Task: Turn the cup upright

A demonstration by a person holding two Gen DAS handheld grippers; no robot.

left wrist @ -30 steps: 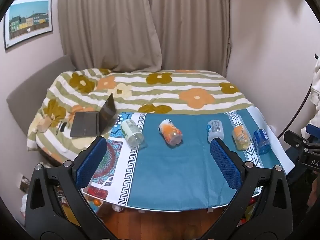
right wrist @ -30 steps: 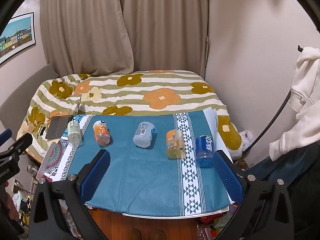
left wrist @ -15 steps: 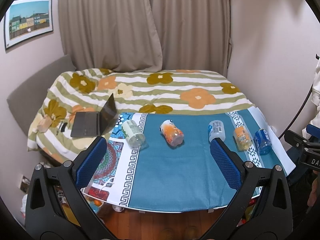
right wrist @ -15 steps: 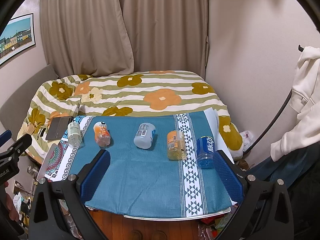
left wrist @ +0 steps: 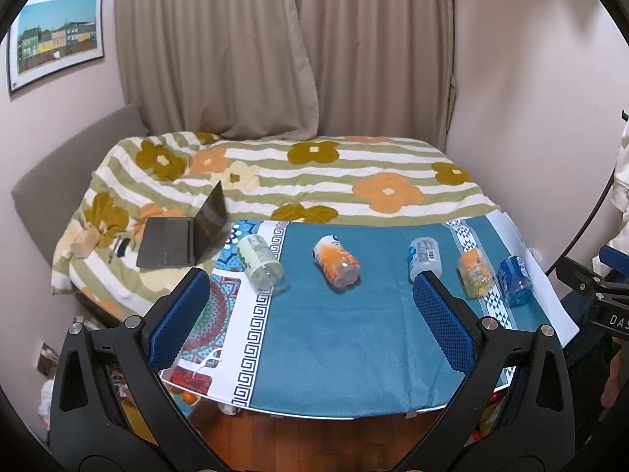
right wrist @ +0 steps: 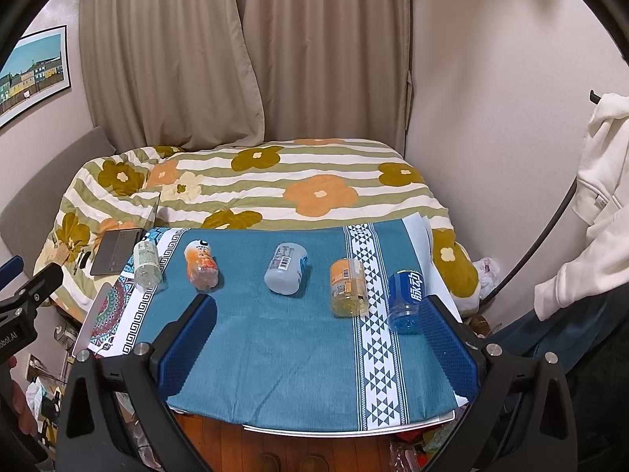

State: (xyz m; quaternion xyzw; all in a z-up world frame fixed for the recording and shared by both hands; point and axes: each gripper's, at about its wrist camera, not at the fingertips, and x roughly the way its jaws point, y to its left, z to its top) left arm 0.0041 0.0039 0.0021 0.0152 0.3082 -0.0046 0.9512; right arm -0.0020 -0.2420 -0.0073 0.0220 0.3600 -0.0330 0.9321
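Several plastic cups lie on their sides in a row on the blue-clothed table [left wrist: 334, 346]: a green-label cup [left wrist: 260, 262], an orange cup [left wrist: 336, 266], a white-label cup [left wrist: 423, 256], a yellow-orange cup [left wrist: 476, 273] and a blue cup [left wrist: 515, 281]. The right wrist view shows the same row: green-label cup [right wrist: 147, 265], orange cup [right wrist: 202, 264], white-label cup [right wrist: 287, 273], yellow-orange cup [right wrist: 348, 286], blue cup [right wrist: 406, 301]. My left gripper [left wrist: 310, 287] is open and empty above the table's front. My right gripper [right wrist: 320, 314] is open and empty, its right finger near the blue cup.
A bed with a flowered striped cover [left wrist: 314, 173] lies behind the table, with an open laptop [left wrist: 184, 232] on it at the left. Curtains [right wrist: 251, 51] hang at the back. A white garment [right wrist: 601, 204] hangs at the right. Clutter sits on the floor under the table.
Both grippers have drifted slightly back and up from the table; the cups appear a little smaller and lower. No cup has moved.
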